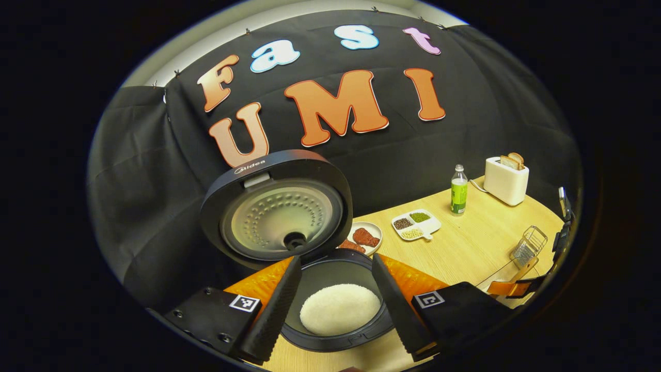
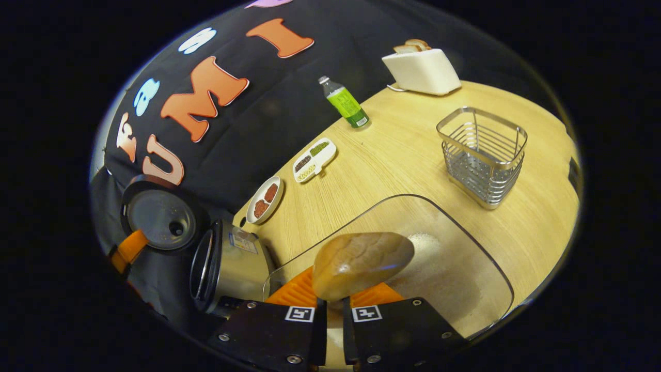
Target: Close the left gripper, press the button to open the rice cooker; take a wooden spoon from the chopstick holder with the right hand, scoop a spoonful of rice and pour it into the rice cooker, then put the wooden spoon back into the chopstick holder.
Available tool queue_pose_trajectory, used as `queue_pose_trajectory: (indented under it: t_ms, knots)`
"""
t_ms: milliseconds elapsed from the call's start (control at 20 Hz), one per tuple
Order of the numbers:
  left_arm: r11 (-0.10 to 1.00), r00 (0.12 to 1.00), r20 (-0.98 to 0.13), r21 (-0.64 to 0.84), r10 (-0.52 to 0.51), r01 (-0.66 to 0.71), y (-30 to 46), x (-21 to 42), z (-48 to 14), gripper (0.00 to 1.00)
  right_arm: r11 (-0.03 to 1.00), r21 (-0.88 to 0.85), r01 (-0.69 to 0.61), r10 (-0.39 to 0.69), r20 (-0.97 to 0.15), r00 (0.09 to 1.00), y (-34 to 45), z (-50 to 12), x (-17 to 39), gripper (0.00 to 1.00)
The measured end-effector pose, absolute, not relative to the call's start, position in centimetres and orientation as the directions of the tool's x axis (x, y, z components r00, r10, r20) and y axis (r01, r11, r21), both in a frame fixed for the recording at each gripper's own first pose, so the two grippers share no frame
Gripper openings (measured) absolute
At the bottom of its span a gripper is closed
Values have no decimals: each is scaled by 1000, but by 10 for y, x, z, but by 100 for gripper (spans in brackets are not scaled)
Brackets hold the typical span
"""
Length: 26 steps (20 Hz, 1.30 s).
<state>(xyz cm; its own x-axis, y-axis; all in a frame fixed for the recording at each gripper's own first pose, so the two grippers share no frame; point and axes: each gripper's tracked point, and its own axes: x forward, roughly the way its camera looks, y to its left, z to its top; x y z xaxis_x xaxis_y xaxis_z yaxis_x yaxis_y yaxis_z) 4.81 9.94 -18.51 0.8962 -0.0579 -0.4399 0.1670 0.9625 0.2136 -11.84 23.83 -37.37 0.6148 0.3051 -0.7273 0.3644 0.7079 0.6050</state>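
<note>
The bench (image 2: 403, 155) carries everything, and the rice cooker (image 1: 330, 305) is the anchor: its lid (image 1: 276, 206) stands open and white rice already lies in the pot. The left hand-held gripper (image 1: 335, 310) hangs just above the pot with its fingers spread wide, holding nothing. A clear glass dish (image 2: 454, 258) of rice sits beside the cooker, with the wire chopstick holder (image 2: 483, 155) beyond that dish, well apart from the cooker. The right hand-held gripper (image 2: 330, 310) is clamped on the wooden spoon (image 2: 361, 263), whose bowl hovers over the dish. Whether the spoon carries rice is hard to say, as it seems to show its back. To scoop well, dip into the rice heap, level the spoon, then carry it flat towards the cooker.
</note>
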Motion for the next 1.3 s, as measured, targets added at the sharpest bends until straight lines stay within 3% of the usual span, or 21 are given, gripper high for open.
queue_pose_trajectory:
  t_ms: [600,900,950,1000,1050,1100,1200,1250,1300]
  knots:
    - [974,905,-425,201,-9,104,99,56,-172,84,581,766,275,504,-604,618,241,-352,-100,12]
    - [983,913,-407,175,28,48,96,56,-165,84,509,799,321,546,-587,598,209,-350,-108,12]
    - [985,913,-407,171,36,37,97,56,-165,84,483,811,330,556,-576,600,203,-346,-107,12]
    - [986,912,-407,165,46,24,98,55,-165,93,457,823,337,569,-562,601,197,-340,-105,12]
    - [987,912,-407,158,55,11,100,55,-163,93,429,836,343,578,-546,607,192,-335,-102,12]
    - [988,914,-401,155,66,-3,104,55,-160,84,405,847,344,589,-530,610,188,-328,-99,12]
    - [990,919,-384,138,87,-36,112,55,-154,84,355,870,342,612,-493,618,182,-313,-89,12]
    - [991,924,-371,126,96,-53,116,54,-150,93,328,882,339,626,-472,621,179,-303,-84,12]
    - [991,928,-356,115,107,-70,120,53,-146,93,303,892,335,641,-452,621,179,-293,-79,12]
